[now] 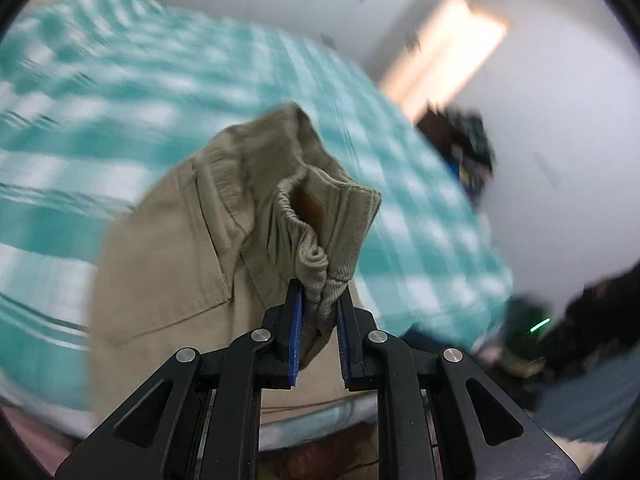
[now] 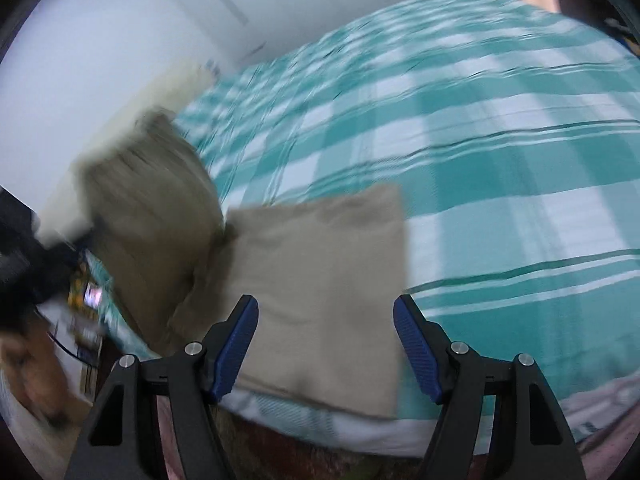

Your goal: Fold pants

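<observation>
Beige pants (image 1: 192,248) are on a bed with a teal and white checked cover (image 1: 100,92). My left gripper (image 1: 320,300) is shut on the bunched elastic waistband (image 1: 316,256) and holds it lifted above the bed. In the right wrist view the pants' leg part (image 2: 324,280) lies flat near the bed's front edge, and another part (image 2: 156,208) is raised and blurred at the left. My right gripper (image 2: 326,312) is open and empty, just above the flat part of the pants.
The checked cover (image 2: 480,160) stretches far to the right and back. White walls (image 2: 120,40) stand behind the bed. Dark clutter (image 1: 468,148) lies at the bed's far side and dark objects (image 1: 580,328) at the lower right. The bed's front edge (image 2: 360,432) is just below my right gripper.
</observation>
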A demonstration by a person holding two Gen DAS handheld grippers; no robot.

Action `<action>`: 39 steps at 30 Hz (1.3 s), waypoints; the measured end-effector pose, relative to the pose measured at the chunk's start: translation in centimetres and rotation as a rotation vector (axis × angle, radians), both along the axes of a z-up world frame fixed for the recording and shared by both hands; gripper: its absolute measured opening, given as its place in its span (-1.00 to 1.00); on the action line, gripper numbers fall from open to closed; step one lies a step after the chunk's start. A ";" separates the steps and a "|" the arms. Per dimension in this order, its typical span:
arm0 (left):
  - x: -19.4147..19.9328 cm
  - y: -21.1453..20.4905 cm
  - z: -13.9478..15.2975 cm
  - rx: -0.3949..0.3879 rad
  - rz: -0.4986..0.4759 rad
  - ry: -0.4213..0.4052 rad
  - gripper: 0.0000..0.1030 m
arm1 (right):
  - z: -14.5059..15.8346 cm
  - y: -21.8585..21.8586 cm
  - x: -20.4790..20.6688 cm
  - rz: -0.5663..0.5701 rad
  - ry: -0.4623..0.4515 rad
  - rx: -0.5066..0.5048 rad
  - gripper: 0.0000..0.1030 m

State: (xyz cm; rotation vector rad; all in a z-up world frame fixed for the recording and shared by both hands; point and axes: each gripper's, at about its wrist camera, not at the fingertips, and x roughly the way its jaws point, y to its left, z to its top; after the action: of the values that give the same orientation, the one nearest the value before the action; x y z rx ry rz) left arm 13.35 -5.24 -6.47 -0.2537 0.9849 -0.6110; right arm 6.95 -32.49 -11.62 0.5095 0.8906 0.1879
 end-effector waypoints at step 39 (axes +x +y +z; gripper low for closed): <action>-6.7 10.1 -5.5 0.273 0.104 -0.065 0.72 | 2.4 5.8 9.7 0.117 0.136 0.551 -0.53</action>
State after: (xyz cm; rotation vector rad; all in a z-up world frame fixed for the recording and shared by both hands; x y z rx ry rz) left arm 6.68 4.84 -11.94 -0.0420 0.9739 -0.3824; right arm 16.64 -26.70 -9.25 0.9906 1.0027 0.5181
